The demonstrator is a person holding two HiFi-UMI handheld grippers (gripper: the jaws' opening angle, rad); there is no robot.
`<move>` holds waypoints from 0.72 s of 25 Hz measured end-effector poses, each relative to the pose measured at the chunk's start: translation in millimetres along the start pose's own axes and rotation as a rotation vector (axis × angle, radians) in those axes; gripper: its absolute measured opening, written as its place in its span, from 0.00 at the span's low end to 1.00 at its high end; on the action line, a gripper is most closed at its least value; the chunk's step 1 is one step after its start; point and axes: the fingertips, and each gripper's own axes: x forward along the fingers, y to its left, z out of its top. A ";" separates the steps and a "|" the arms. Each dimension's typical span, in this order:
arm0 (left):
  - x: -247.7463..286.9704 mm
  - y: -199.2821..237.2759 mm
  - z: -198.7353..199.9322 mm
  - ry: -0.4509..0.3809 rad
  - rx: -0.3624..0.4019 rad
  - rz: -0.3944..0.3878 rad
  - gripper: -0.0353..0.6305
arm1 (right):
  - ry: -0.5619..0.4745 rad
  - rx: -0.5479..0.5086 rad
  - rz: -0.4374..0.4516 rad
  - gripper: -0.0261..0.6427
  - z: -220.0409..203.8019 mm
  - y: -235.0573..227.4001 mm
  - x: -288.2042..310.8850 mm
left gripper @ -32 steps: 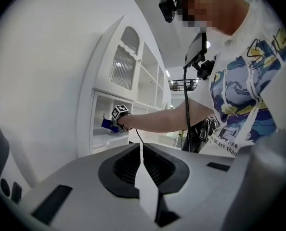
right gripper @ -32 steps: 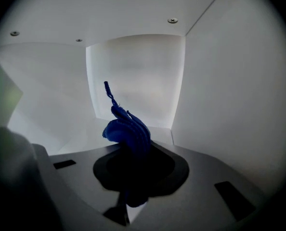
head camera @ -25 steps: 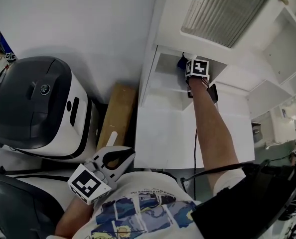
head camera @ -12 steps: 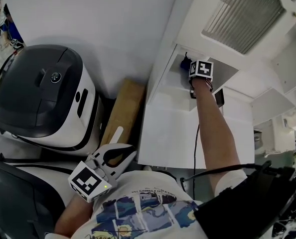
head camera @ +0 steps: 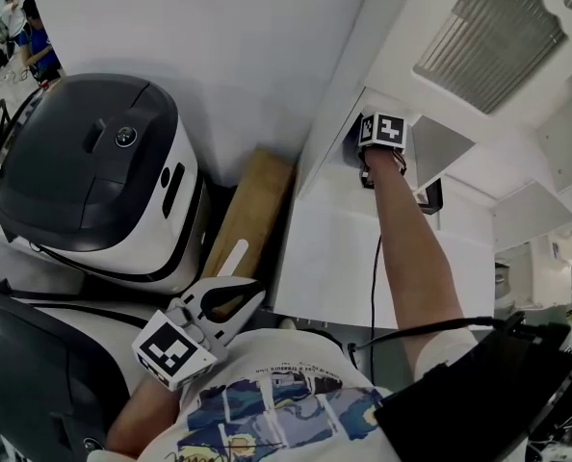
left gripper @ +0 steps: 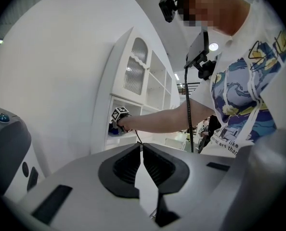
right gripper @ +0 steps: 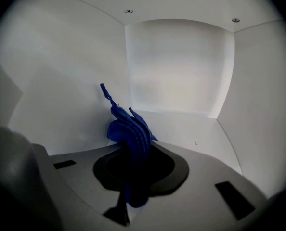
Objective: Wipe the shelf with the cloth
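Inside the open compartment of the white cabinet (head camera: 336, 248), the right tool (right gripper: 133, 160) is clamped on a bunched blue cloth (right gripper: 129, 129). The cloth's folds stick out past the jaws, low over the shelf (right gripper: 191, 129) and close to the left wall; whether they touch the surface cannot be told. The right arm (head camera: 411, 258) is stretched out straight from the shoulder, with the wrist at the compartment's mouth. The left tool (head camera: 230, 306) is held low by the person's chest on a bent arm. Its jaws are closed on nothing and point toward a wooden board (head camera: 252, 215) set between the cabinet and a grey-and-white machine (head camera: 93, 181).
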 end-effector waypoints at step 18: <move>11.2 -12.5 -6.1 -0.004 0.006 -0.040 0.10 | -0.104 -0.008 0.071 0.14 11.7 -15.4 -35.7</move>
